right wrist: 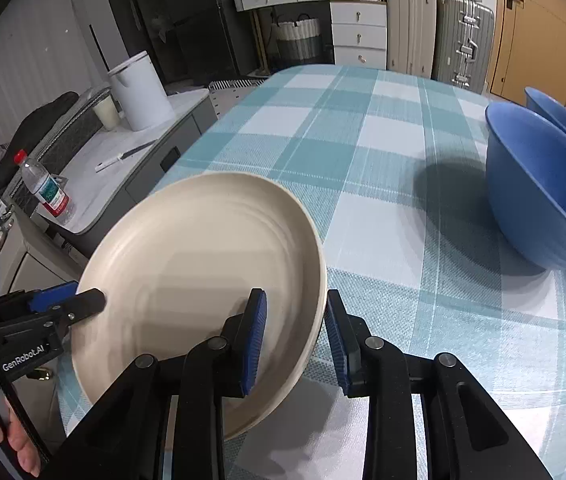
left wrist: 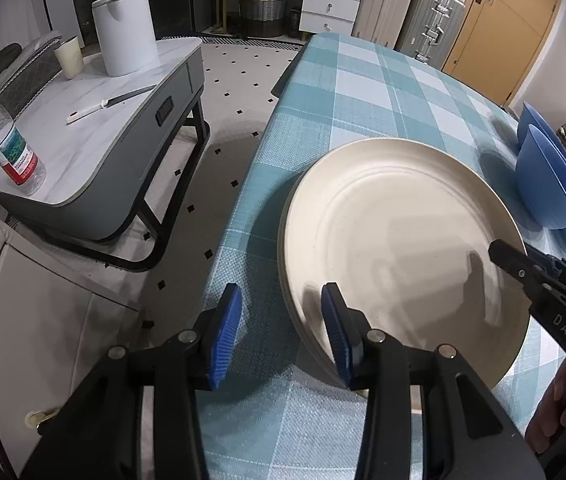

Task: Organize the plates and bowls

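Note:
A cream plate (left wrist: 399,232) lies on the checked tablecloth (left wrist: 383,80), on top of at least one other cream plate whose edge shows at its left. My left gripper (left wrist: 281,292) straddles the plate's left rim, one finger over the plate and one outside it, open, pads clear of the rim. My right gripper (right wrist: 295,294) straddles the opposite rim of the plate (right wrist: 203,264), also open, with a gap at the inner pad. Each view shows the other gripper at the plate's far edge. Two blue bowls (right wrist: 543,192) stand nested to the right.
The table's left edge (left wrist: 243,184) drops to a tiled floor. Beside it stands a low side table (left wrist: 95,128) carrying a white canister (left wrist: 123,28), a cup (left wrist: 69,56), a knife (left wrist: 107,102) and a water bottle (left wrist: 7,144). Drawers, suitcases and a door line the far wall.

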